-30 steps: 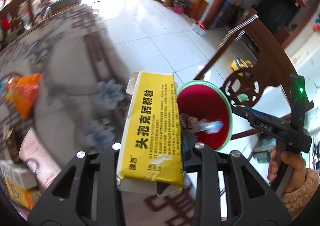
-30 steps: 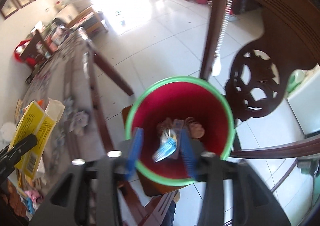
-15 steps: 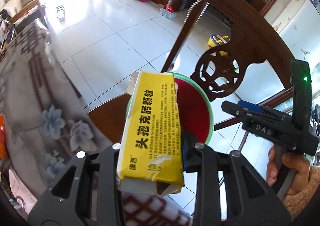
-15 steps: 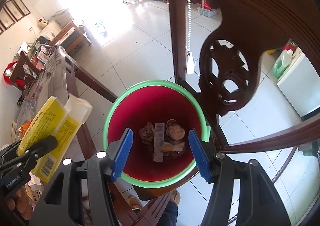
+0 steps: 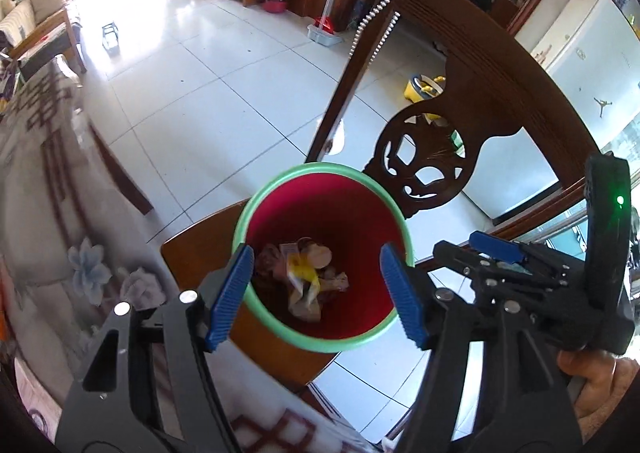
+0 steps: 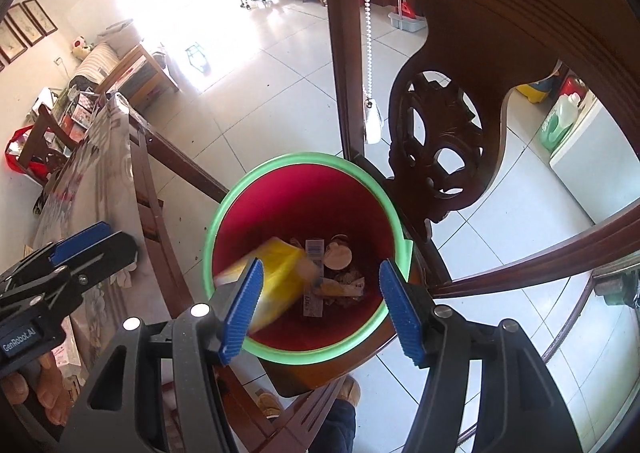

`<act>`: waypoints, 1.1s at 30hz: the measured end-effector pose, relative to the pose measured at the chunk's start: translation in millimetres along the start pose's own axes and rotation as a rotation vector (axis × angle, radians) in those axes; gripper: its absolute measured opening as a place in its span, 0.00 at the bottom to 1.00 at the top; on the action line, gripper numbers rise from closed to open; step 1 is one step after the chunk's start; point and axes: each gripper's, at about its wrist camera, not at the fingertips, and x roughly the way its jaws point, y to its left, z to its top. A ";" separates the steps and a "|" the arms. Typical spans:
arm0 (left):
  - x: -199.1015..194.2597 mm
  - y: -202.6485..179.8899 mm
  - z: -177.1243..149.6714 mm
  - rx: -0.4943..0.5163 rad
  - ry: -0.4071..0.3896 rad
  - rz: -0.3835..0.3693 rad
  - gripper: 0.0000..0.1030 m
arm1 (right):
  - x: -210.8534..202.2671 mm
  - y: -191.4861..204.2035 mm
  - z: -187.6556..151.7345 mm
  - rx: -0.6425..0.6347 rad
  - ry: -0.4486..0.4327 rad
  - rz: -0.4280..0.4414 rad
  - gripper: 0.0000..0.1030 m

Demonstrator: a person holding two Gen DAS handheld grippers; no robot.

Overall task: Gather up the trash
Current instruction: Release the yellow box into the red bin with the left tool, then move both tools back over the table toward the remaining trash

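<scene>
The round red plastic bin with a green rim [image 5: 276,327] [image 6: 224,209] stands on the seat of a dark carved wooden chair [image 5: 472,109] [image 6: 460,65]. The bin is smooth and shiny inside. At its bottom lies a heap of crumpled trash [image 5: 308,277] [image 6: 340,273]: scraps of paper, a round tan lid and a strip with a barcode. A yellow cardboard box [image 6: 280,277] is inside the bin on the left, blurred and tilted.

The left gripper [image 5: 316,295] is over the bin with its blue ribbed fingers [image 5: 230,295] spread wide apart and nothing between them. The right gripper [image 6: 320,305] is over the bin too, and its blue ribbed fingers [image 6: 400,309] are also wide apart and hold nothing.

Beside the chair is a bench with a grey flowered cloth [image 5: 52,213] [image 6: 80,181]. A white beaded cord [image 5: 376,9] [image 6: 366,33] hangs on the chair back. The floor has shiny white tiles [image 5: 192,65] [image 6: 272,85].
</scene>
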 end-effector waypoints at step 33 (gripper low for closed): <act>-233.2 261.2 -261.7 -0.730 -0.158 0.325 0.67 | -23.3 359.8 -144.2 -0.789 0.063 0.262 0.63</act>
